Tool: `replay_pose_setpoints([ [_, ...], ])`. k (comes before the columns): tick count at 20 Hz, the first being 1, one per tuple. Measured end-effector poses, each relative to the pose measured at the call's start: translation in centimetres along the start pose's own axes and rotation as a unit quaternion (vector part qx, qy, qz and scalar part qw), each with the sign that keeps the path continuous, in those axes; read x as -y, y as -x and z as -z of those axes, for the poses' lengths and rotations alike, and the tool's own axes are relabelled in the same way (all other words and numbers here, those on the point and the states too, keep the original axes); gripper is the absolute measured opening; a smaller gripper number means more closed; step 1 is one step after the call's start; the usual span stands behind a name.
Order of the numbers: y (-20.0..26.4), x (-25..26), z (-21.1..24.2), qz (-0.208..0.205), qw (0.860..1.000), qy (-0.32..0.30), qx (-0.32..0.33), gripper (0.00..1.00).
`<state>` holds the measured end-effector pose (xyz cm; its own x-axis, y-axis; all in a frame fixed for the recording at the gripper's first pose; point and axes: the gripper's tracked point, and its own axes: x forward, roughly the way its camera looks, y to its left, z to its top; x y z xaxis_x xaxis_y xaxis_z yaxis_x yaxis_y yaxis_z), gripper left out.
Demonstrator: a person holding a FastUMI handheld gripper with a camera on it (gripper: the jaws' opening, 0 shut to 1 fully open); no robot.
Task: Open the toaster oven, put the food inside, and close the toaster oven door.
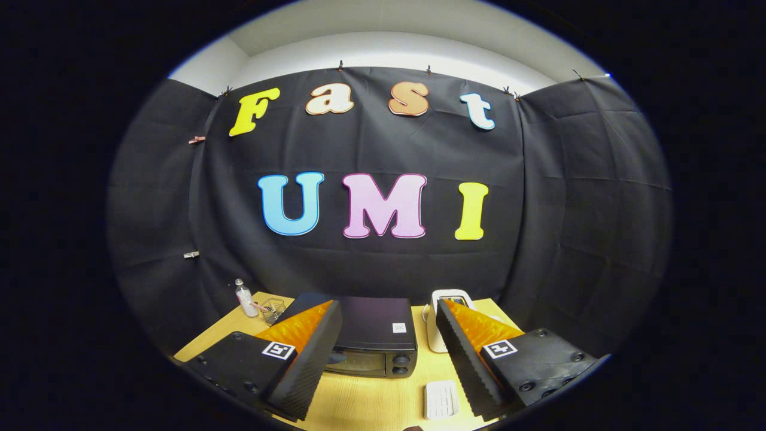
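Gripper view: the gripper (383, 359) hangs above the wooden table (371, 407) with its two fingers spread wide apart, released and grasping nothing. One toaster oven (374, 338), dark with a small white sticker on its top, stands on the table ahead of and between the fingers; its door faces the camera and appears closed, with two round knobs at the right end of the front panel. The oven interior cannot be seen. One white appliance (446, 317) stands just beside the oven's right side, partly hidden behind the right finger. One small white ribbed item (441, 399) lies flat on the table in front of the oven, close to the right finger; what it is cannot be told. At the far left corner of the table, one wire basket (273, 309) stands just beside one small clear bottle (245, 298); the basket's contents are too small to tell. Black cloth (568, 209) forms the booth wall behind the table.
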<state>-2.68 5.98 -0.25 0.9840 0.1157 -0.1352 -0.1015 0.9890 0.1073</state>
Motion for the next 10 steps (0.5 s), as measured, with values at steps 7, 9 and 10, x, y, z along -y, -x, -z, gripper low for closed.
replay_pose_setpoints([
  [7, -0.2, 1.1, 0.3, 0.009, 1.0, -0.004, -0.002, 0.98],
  [9, -0.1, 1.3, 0.4, 0.011, 1.0, -0.007, -0.004, 0.98],
  [10, -0.1, 1.4, 0.4, 0.012, 1.0, -0.009, -0.004, 0.98],
])
